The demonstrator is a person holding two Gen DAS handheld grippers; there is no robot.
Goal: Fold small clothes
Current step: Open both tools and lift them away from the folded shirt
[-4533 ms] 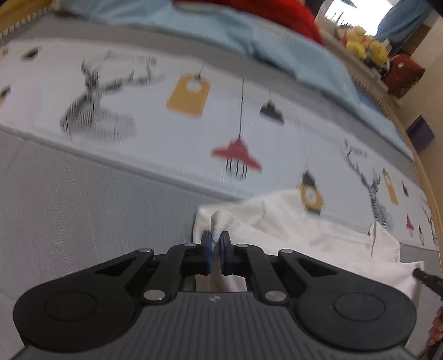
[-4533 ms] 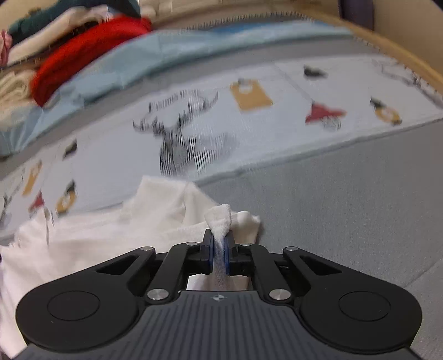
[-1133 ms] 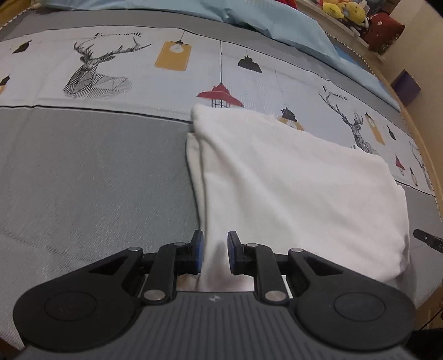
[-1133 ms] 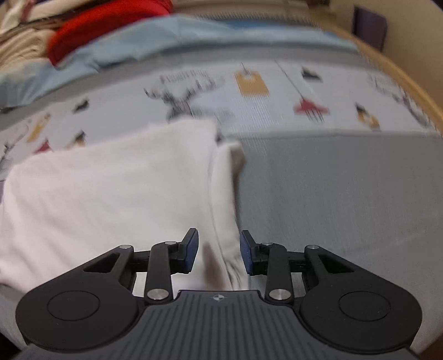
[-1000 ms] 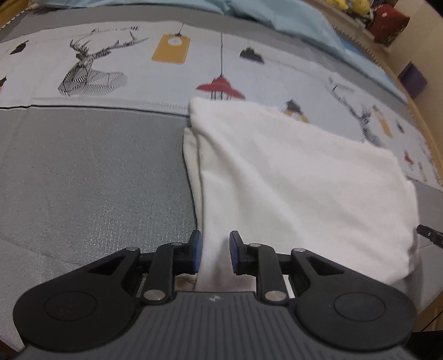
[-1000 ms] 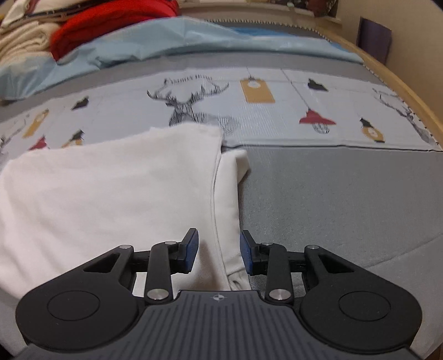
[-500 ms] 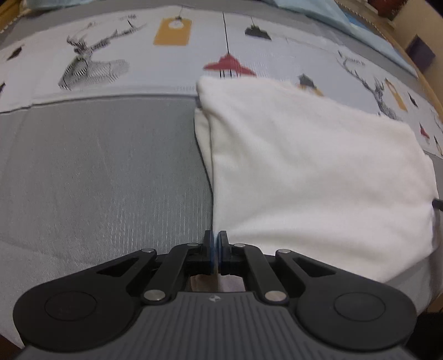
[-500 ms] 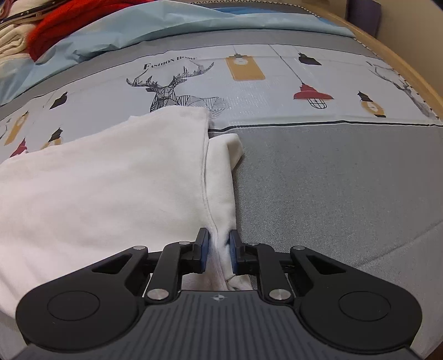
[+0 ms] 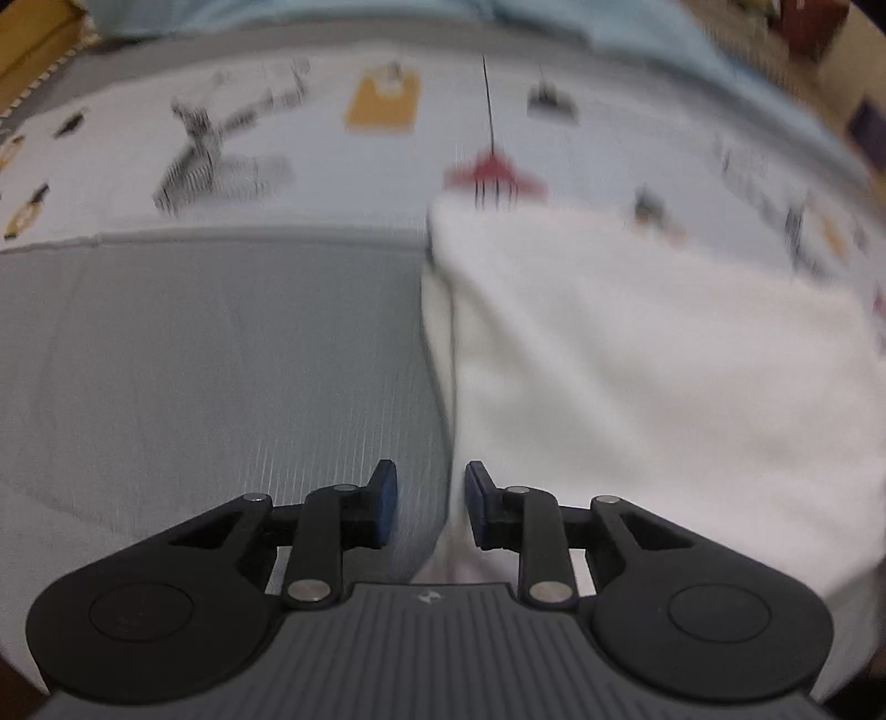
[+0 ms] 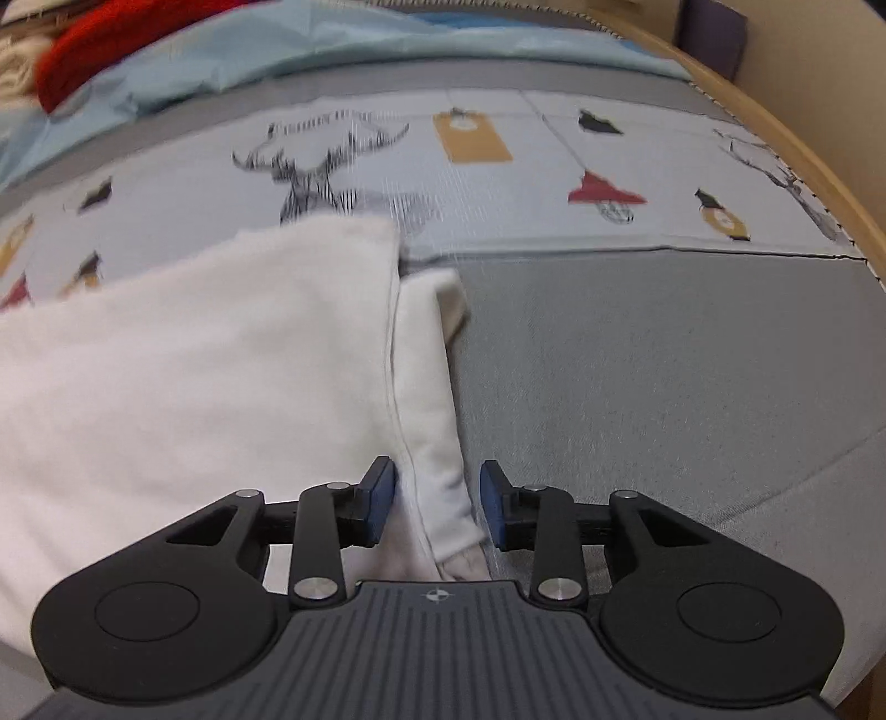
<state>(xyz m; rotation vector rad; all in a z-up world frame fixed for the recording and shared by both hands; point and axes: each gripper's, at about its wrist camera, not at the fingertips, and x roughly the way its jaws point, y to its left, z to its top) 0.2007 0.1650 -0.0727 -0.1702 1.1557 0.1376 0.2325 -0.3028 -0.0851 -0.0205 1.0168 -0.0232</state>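
A white garment [image 9: 637,360] lies folded flat on the grey bed cover, its left edge running down toward my left gripper [image 9: 431,509]. That gripper's jaws are opening, and the garment's near left corner lies between the blue pads without being pressed. In the right wrist view the same white garment [image 10: 194,360] fills the left half, with a narrower under-layer sticking out along its right side. My right gripper [image 10: 437,498] is opening too, its pads standing apart on either side of the garment's near right corner.
The bed cover [image 10: 637,343] is grey near me and printed with deer, lamps and tags farther back. A light blue blanket [image 10: 332,50] and a red garment [image 10: 111,33] lie at the far side. A wooden bed rim [image 10: 803,183] curves along the right.
Both grippers pinched in on the garment's near corners half a second ago and now have spread their jaws apart again. The garment stays flat where it lay.
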